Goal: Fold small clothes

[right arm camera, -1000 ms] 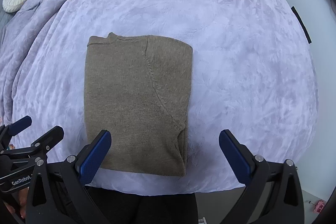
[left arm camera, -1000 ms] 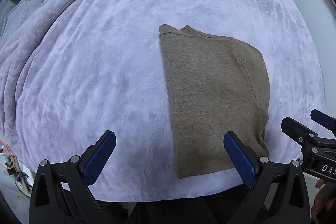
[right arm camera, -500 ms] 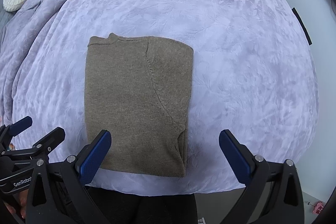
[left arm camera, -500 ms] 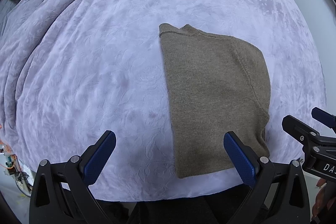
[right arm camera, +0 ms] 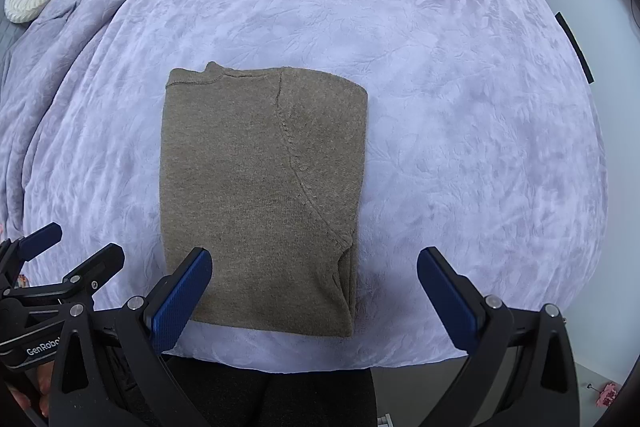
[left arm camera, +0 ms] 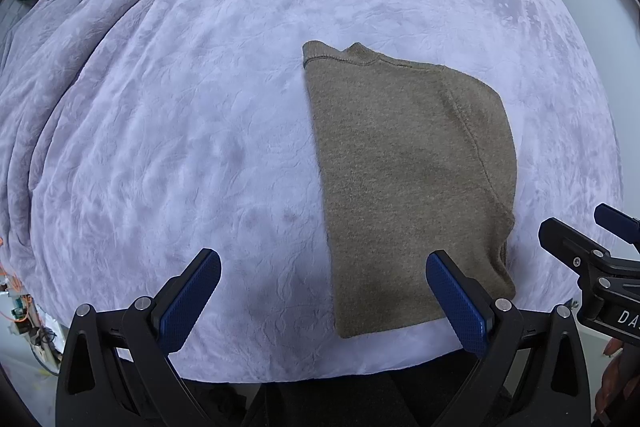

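Legible text, as I read it from my two wrist cameras. In the right wrist view, white letters "GenRobo" stand on the black body of my left gripper (right arm camera: 70,259), cut off by a black part in front. In the left wrist view, white letters "DA" stand on the black body of my right gripper (left arm camera: 576,227), cut off at the frame edge. I can read nothing else.

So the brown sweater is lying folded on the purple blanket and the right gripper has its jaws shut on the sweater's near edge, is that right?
Not quite. The brown sweater does lie folded on the purple blanket, but the right gripper has its jaws wide open and grips nothing; only its left pad overlaps the sweater's near edge in the picture. The right wrist view shows this.
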Demonstrator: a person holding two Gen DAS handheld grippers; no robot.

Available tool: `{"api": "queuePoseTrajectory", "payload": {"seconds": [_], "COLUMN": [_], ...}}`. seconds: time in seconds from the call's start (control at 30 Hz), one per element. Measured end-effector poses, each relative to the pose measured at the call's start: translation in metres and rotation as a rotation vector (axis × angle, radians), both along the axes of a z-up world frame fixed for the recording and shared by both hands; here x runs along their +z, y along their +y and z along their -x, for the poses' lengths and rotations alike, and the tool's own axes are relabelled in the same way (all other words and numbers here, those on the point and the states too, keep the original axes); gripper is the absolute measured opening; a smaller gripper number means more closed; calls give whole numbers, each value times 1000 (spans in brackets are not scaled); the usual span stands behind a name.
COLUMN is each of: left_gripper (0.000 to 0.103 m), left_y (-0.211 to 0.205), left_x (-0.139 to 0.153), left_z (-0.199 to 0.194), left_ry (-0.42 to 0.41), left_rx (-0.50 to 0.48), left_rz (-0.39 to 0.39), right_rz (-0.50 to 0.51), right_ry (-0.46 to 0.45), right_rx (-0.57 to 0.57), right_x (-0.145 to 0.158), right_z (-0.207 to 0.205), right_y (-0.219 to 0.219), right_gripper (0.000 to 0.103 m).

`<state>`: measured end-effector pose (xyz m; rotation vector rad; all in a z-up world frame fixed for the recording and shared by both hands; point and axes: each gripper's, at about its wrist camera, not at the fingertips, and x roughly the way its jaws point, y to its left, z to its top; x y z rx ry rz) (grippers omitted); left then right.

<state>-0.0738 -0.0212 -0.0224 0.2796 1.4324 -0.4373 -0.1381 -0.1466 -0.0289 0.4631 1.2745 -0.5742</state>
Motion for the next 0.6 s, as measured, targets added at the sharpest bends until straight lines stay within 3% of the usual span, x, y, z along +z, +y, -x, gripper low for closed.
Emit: {"api": "queuePoseTrajectory", "payload": {"seconds": [0.6], "left_gripper": [103], "left_y": [3], "left_x": [-1], "left_z": [-2], "left_ry": [-3], "left_rx": [5], "left_rz": [-9], "right_rz": [-4], "right_ry": [3], "right_rx": [1], "right_x": [-2], "right_z": [0], "right_y": [1], "right_gripper": [102]}}
